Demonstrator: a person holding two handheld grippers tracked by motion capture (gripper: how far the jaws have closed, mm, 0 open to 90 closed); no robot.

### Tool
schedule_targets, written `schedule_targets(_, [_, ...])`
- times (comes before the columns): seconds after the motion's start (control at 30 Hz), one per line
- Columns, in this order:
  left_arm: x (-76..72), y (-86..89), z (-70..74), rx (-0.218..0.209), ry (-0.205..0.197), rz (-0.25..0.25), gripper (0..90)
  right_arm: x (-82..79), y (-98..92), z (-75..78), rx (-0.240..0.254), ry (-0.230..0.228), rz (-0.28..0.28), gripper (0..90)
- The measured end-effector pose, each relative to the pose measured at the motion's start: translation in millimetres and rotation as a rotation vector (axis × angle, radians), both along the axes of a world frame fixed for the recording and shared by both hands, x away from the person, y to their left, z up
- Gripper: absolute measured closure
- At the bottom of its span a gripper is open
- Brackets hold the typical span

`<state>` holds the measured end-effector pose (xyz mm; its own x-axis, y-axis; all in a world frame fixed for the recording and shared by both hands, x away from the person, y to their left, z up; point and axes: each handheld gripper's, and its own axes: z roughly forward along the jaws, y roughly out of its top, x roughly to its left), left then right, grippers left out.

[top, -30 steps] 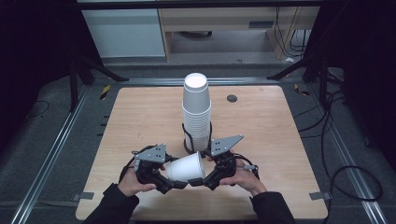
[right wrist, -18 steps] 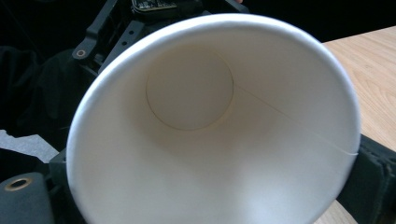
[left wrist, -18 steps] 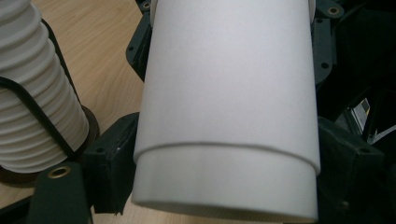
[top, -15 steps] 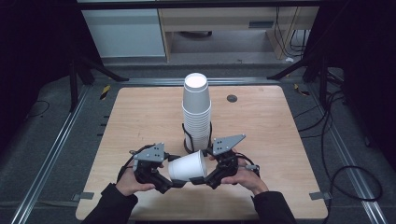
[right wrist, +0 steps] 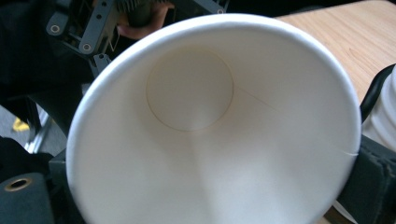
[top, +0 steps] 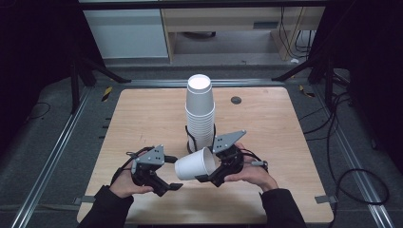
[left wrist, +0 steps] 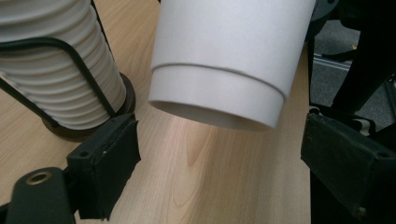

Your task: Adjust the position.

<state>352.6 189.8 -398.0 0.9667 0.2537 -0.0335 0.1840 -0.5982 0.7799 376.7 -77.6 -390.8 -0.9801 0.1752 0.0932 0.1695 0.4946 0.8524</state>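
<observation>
Wooden table (top: 142,118), right gripper (top: 209,173) holding cup (top: 194,165) sideways

My bench sits in lab-type test space: bare wooden table (top: 142,118) on dark matting, metal floor rails (top: 52,156) either side, black stand legs (top: 304,71), loose cables (top: 351,185), plain white cabinet (top: 126,33) behind.

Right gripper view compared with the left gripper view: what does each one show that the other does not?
Right gripper view: the inside of the paper cup, down to its round bottom, rim between the right gripper jaws. Left gripper view: the cup's outer wall and base, the left gripper jaws just opened and apart from it, and the stack's wire holder. Both: the cup, the cup stack, the wooden table.
</observation>
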Motion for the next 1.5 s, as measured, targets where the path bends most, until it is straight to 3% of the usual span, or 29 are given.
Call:
schedule_targets(0.23, [2.6, -0.5, -4.2, 0.058, -0.022, 0.024, 9.9, 8.9, 19.5, 11.8, -0.107, -0.019, 0.029, 7.0])
schedule_targets(0.47, [3.5, -1.5, -6.4, 0.078, -0.02, 0.025, 9.8, 11.3, 37.4, 12.3, -0.191, -0.028, 0.055, 6.9])
schedule_targets(1.0, [5.2, -7.8, -14.6, 0.137, -0.012, 0.013, 12.4, 11.7, 59.4, 3.8, -0.253, 0.009, 0.106, 6.9])
schedule_targets(1.3, [4.5, -8.2, -14.8, 0.134, -0.012, 0.017, 21.2, 11.4, 62.5, 2.7, -0.247, 0.004, 0.109, 6.8])
schedule_targets(1.5, [4.6, -8.1, -15.1, 0.141, -0.011, 0.009, 22.4, 11.6, 62.4, 0.8, -0.239, 0.005, 0.113, 6.5])
